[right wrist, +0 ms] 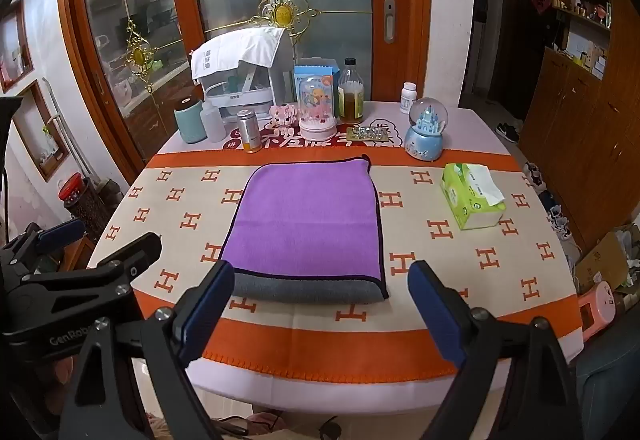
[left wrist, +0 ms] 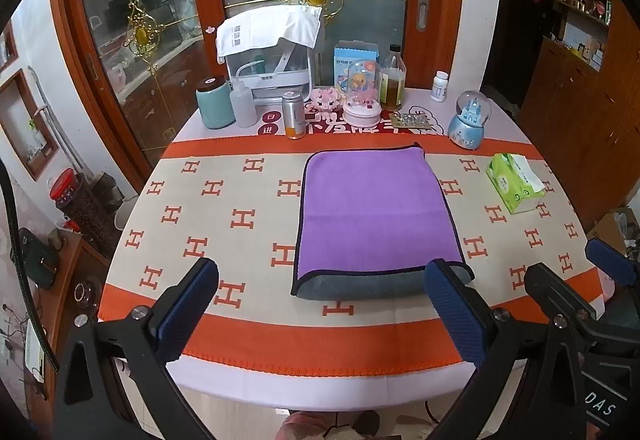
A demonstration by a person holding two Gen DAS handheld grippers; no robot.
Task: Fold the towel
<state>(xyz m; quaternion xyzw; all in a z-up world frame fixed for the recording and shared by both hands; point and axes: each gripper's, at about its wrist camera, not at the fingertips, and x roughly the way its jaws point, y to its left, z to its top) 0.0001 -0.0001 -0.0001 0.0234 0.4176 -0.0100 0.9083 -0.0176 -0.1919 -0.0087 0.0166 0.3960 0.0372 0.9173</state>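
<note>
A purple towel (left wrist: 372, 207) with a dark hem and grey underside lies folded flat in the middle of the table; a strip of the grey side shows along its near edge. It also shows in the right wrist view (right wrist: 308, 224). My left gripper (left wrist: 320, 304) is open and empty, held above the table's near edge just in front of the towel. My right gripper (right wrist: 320, 300) is open and empty too, beside the left one. The right gripper's fingers (left wrist: 612, 264) show at the right of the left view; the left gripper's fingers (right wrist: 60, 232) show at the left of the right view.
The table has an orange and cream cloth (left wrist: 224, 199) with H marks. A green tissue pack (right wrist: 472, 195) lies right of the towel. At the back stand a teal jar (left wrist: 215, 101), bottles, a can, snow globes (left wrist: 468, 119) and a white rack (left wrist: 268, 51).
</note>
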